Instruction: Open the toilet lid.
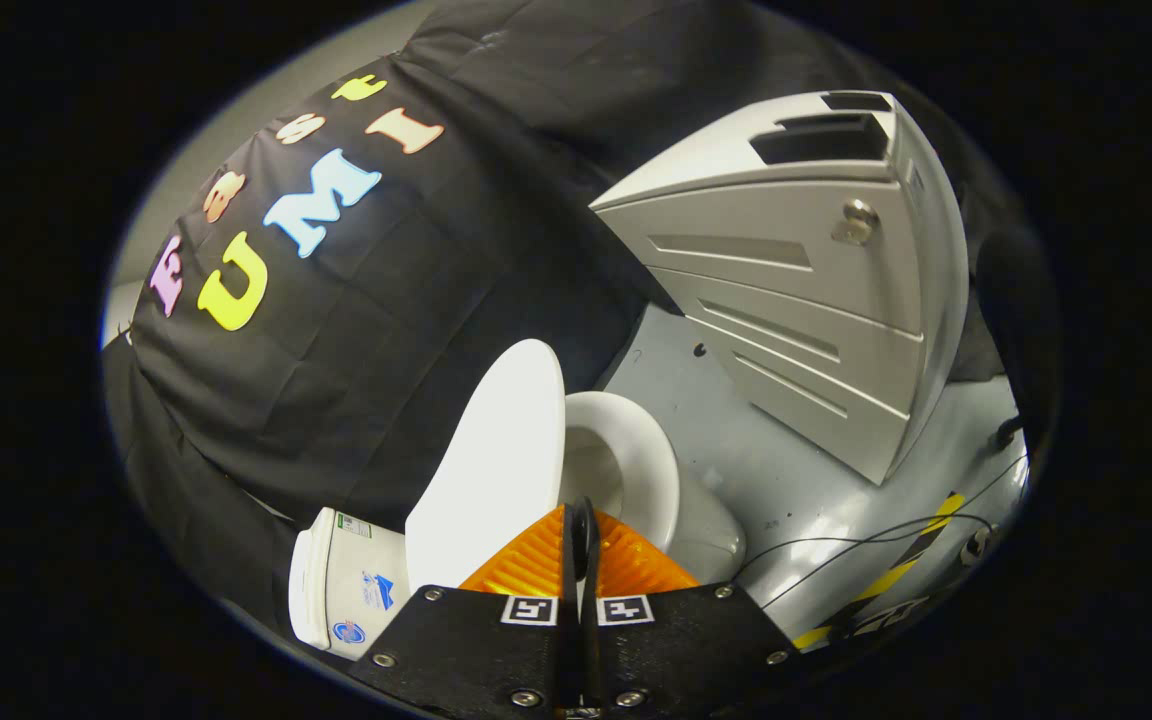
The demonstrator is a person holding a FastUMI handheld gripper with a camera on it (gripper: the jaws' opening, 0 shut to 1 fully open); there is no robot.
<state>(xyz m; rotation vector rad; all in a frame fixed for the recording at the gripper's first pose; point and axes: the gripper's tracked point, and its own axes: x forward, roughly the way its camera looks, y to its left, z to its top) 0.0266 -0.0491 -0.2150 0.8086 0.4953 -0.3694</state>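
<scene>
We see the toilet lid (491, 460) raised, standing beside the seat ring (636, 470). The gripper (581, 530) hangs just before the bowl, jaws together and holding nothing. A grey cabinet (796, 290) stands beyond.

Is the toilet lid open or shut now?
Open: the toilet lid stands raised beside the bare seat ring, beyond the closed tool.

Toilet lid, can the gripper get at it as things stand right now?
Probably yes: the raised toilet lid stands just ahead of the gripper, slightly to one side, with nothing between them. The orange fingers are closed together, so they would have to open to grasp it.
</scene>
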